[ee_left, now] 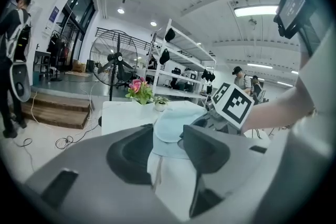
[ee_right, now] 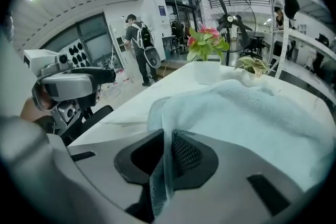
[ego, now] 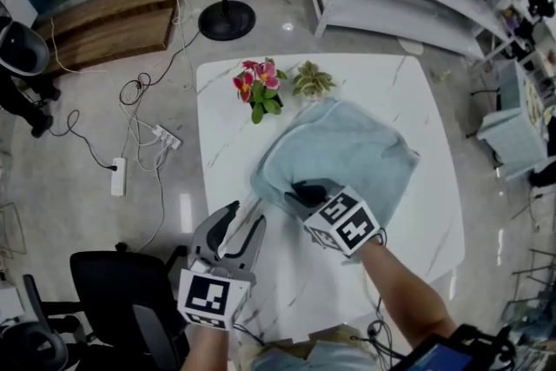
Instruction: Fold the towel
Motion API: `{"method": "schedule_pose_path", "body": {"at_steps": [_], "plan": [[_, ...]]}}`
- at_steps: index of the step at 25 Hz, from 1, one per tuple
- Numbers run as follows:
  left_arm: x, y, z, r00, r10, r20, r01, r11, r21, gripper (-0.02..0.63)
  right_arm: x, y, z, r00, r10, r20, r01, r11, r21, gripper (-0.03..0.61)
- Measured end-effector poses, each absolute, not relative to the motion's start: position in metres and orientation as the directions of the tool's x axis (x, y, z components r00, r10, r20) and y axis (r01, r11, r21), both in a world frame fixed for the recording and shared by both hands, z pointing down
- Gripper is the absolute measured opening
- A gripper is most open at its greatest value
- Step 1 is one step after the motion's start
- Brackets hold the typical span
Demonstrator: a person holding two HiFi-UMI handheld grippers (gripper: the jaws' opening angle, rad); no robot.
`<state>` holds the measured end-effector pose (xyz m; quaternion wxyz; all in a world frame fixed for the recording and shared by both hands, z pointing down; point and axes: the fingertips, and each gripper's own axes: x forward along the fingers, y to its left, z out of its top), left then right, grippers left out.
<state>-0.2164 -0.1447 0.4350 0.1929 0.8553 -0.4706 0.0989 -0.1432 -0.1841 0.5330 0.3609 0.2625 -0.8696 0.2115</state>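
Towel (ego: 347, 152) edge pinched in right tongs (ego: 300, 191); left tongs (ego: 246, 217) agape.

table (ego: 224, 143): far edge is blocked mid-way by a flower pot (ego: 259, 88) and a small plant (ego: 313, 81), side by side, the plant just beside the towel's far corner. towel (ego: 352, 152) covers centre-right. open lanes: a bare strip down the left side and the far-right corner. left gripper (ego: 246, 218) sits at the near-left edge, right gripper (ego: 304, 191) on the towel's near edge, with a narrow gap between them. off the table to the left: cables (ego: 139, 91), power strip (ego: 118, 175), office chair (ego: 113, 282). fan stand (ego: 227, 20) stands past the far edge.
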Motion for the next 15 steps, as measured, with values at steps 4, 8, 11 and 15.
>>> {"method": "schedule_pose_path", "body": {"at_steps": [4,8,11,15], "plan": [[-0.220,-0.146,0.432,0.531,-0.776,0.342,-0.847,-0.476,0.236,0.181,-0.146,-0.183,0.512,-0.621,-0.324,0.714,-0.598,0.784,-0.164,0.061],[-0.222,-0.148,0.427,0.528,-0.781,0.333,-0.849,-0.473,0.236,0.181,-0.157,-0.182,0.487,-0.636,-0.344,0.691,-0.574,0.809,-0.126,0.064],[-0.222,-0.149,0.425,0.529,-0.781,0.333,-0.848,-0.474,0.236,0.181,-0.164,-0.180,0.489,-0.631,-0.331,0.701,-0.550,0.829,-0.103,0.071],[-0.221,-0.149,0.428,0.528,-0.778,0.341,-0.849,-0.474,0.235,0.181,-0.173,-0.174,0.517,-0.607,-0.297,0.737,-0.535,0.838,-0.103,0.072]]}}
